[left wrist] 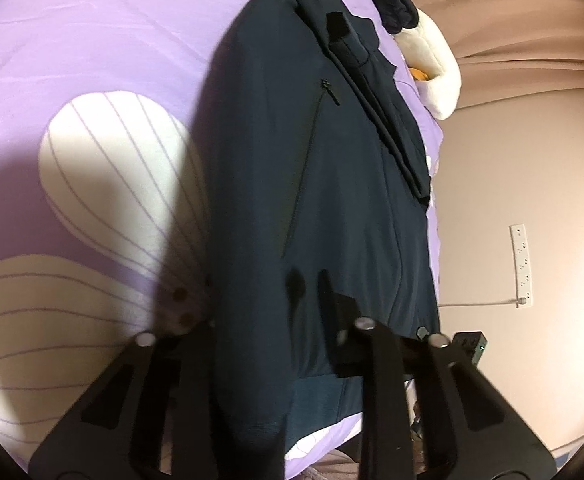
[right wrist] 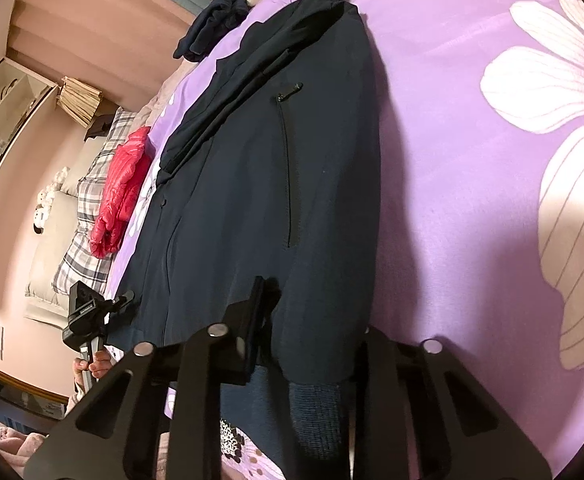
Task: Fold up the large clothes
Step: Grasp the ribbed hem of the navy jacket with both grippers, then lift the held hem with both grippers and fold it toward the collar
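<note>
We see a dark navy jacket (left wrist: 331, 184) lying lengthwise on the bed's purple flowered cover (left wrist: 104, 60), folded narrow, with a zipped pocket (right wrist: 290, 168) facing up. At the jacket's near hem, the left gripper (left wrist: 307, 284) has its jaws nearly together, pinching the dark cloth. On the same hem, the right gripper (right wrist: 268, 292) does likewise, its jaws pressed on a fold of the jacket just above the ribbed band (right wrist: 315, 412). Beyond the jacket's far end lie a bundle of dark clothing (right wrist: 212, 24) and a white plush toy (left wrist: 431, 64). Beside the jacket, off the bed's edge, are a red garment (right wrist: 124, 188) and a plaid pillow (right wrist: 88, 240). A person's hand (right wrist: 94, 366) grips the left gripper's handle near the hem.
</note>
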`<action>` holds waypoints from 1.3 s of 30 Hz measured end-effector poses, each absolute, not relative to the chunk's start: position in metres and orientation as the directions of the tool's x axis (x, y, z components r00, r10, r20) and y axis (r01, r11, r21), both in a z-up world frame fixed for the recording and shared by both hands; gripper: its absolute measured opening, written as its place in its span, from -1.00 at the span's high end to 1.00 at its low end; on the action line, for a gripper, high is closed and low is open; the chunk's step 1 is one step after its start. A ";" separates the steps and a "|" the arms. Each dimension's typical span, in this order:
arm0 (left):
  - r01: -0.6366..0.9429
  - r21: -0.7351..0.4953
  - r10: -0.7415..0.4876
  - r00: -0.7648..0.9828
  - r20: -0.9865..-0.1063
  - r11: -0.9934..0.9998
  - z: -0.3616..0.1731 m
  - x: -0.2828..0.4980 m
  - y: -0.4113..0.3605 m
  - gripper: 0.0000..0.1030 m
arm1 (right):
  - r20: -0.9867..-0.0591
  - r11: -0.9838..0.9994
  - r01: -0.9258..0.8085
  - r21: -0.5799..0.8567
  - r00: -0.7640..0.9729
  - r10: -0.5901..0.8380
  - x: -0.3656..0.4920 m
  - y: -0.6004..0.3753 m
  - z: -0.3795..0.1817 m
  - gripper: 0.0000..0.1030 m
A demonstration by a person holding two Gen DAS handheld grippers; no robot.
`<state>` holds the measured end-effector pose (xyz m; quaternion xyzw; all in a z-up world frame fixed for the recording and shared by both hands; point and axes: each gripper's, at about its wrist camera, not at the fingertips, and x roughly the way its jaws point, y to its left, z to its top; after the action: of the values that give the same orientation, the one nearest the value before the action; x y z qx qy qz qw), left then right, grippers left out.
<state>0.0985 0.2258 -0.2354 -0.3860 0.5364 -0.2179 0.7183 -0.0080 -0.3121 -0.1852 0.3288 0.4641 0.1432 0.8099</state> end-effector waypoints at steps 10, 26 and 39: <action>-0.033 -0.856 -0.788 0.372 -0.490 0.517 -0.206 0.098 0.226 0.76 | -0.535 0.683 -0.018 0.730 0.608 0.587 -0.002 -0.305 -0.151 0.73; 0.175 -0.820 -0.797 0.414 -0.440 0.544 -0.131 0.097 0.200 0.76 | -0.407 0.665 -0.165 0.728 0.677 0.613 0.004 -0.292 -0.098 0.75; 0.251 -0.792 -0.797 0.431 -0.423 0.556 -0.096 0.086 0.204 0.76 | -0.350 0.661 -0.248 0.708 0.690 0.634 -0.008 -0.297 -0.068 0.75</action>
<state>0.0865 0.2038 -0.0955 -0.3298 0.4140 -0.3363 0.7790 -0.0078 -0.2969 -0.0681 0.3221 0.2993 0.2562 0.8608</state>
